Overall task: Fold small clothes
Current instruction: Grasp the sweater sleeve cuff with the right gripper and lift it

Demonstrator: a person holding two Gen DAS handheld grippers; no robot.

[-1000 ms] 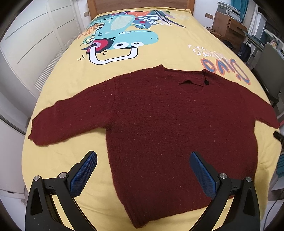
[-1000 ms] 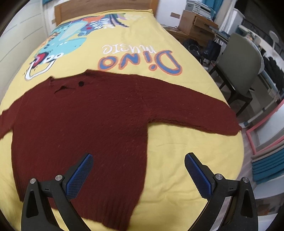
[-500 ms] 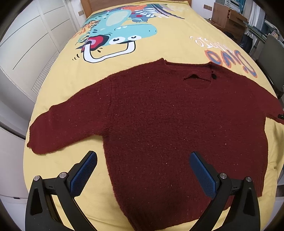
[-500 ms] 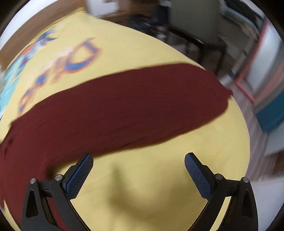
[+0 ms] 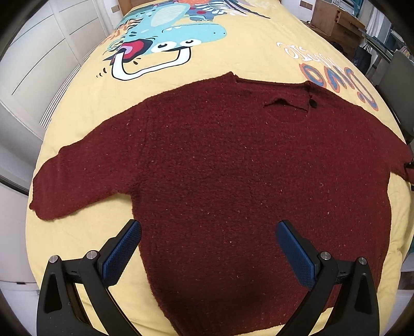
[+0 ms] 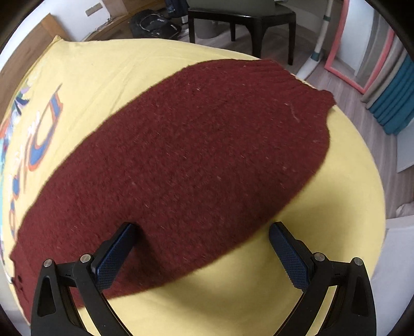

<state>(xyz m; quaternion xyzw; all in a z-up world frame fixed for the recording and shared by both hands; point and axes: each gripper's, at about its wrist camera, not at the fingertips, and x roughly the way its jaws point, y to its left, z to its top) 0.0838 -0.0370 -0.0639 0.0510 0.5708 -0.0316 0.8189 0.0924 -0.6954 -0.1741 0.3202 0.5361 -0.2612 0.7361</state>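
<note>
A dark red knitted sweater [image 5: 233, 165] lies flat and face up on the yellow bed cover, both sleeves spread out. My left gripper [image 5: 208, 249] hovers open above the sweater's lower body, near the hem. The left sleeve's cuff [image 5: 44, 196] rests close to the bed's left edge. In the right wrist view the sweater's right sleeve [image 6: 196, 157] fills the middle, with its ribbed cuff [image 6: 297, 82] at the bed's far edge. My right gripper [image 6: 201, 248] is open low over that sleeve; its left fingertip [image 6: 124, 235] sits against the knit.
The yellow bed cover [image 5: 222, 62] carries a dinosaur print and coloured lettering. White cupboard doors [image 5: 38, 56] line the left side. Beyond the right edge stand a dark chair [image 6: 240, 23], a black bag [image 6: 155, 23] on the floor and a pink frame [image 6: 344, 51].
My right gripper swung right and dropped close over the right sleeve. My left gripper moved forward and lower over the sweater's body. Both stayed open.
</note>
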